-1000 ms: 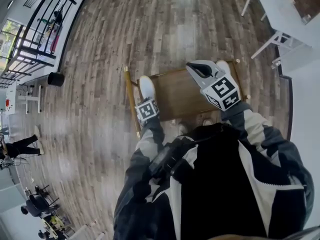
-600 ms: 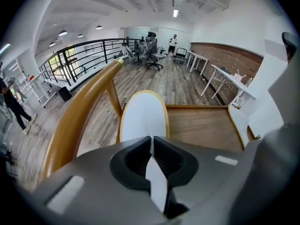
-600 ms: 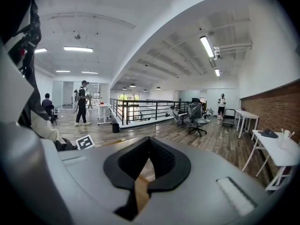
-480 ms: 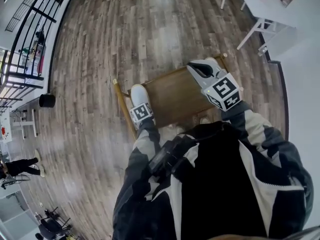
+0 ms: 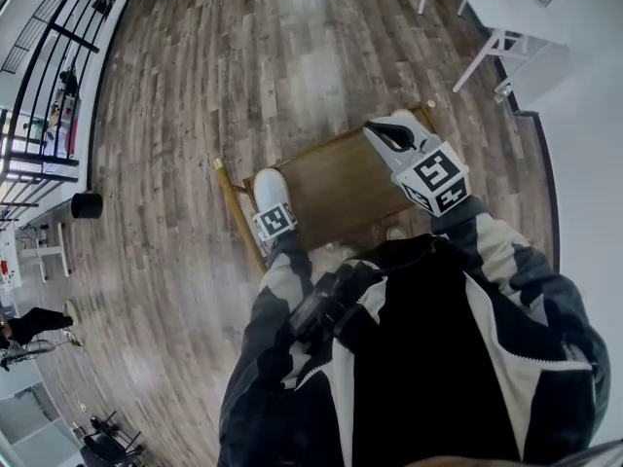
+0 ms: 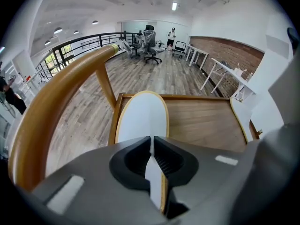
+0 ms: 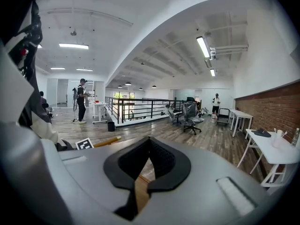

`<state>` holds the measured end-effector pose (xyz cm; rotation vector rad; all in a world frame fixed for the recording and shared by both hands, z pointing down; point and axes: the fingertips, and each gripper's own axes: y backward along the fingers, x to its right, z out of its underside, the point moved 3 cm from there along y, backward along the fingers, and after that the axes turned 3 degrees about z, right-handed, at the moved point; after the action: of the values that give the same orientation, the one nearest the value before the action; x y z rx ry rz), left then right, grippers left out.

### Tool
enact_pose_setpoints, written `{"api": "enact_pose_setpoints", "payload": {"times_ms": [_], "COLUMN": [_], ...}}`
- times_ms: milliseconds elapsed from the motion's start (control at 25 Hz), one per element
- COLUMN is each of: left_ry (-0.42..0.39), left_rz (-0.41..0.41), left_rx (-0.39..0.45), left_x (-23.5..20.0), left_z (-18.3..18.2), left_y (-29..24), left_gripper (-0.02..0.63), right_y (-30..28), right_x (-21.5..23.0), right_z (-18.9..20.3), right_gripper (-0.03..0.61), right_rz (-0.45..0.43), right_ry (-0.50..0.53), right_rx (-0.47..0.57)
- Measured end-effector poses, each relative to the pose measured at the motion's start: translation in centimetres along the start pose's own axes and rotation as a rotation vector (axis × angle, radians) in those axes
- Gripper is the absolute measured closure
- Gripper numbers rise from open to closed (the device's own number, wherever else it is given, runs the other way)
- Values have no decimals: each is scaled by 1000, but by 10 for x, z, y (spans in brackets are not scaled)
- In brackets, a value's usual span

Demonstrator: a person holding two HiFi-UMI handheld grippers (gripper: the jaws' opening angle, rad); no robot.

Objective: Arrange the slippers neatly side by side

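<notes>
The left tool (image 6: 152,149) is clamped on the heel of a white, tan-edged flat slipper (image 6: 140,116) at the brown wooden surface's (image 6: 201,118) left end. The right tool (image 7: 149,146) is closed on nothing.

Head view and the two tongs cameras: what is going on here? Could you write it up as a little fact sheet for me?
Setting: plank floor with a low wooden stand on it
Left tongs: shut on the rim of a white slipper at the stand's left side
Right tongs: shut, holding nothing, over the stand's right side
Second slipper: at the stand's right edge, well apart from the first
Task status: slippers not yet side by side
</notes>
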<state>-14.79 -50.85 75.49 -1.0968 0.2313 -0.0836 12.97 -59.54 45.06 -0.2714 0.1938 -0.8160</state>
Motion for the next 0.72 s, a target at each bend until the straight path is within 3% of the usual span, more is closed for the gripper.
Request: {"api": "enact_pose_setpoints", "payload": {"times_ms": [80,200,320,520,720], "left_ry": [5,-21,-61,-79,-185], "left_rz": [11,0,-22,-14,19], "left_rx": [-22,-21,5,48,217], "left_x": [2,0,-1,6,30], "left_z": [4,5,1,-10,-54], "left_y": [1,0,4,14,55], "left_gripper": [553,437,379,367,374], "right_y": [-1,-2,-2,-4,-5], "right_x": [-2,-4,-6,-6,-8], "right_z": [-1,-2,-1,-5,-8], "right_gripper": [574,574,574,574,574], "right_rz": [-5,-12,-18,-38,-62], "right_ry": [2,4,4,3,5], "right_rx": [0,-1,3,14,28]}}
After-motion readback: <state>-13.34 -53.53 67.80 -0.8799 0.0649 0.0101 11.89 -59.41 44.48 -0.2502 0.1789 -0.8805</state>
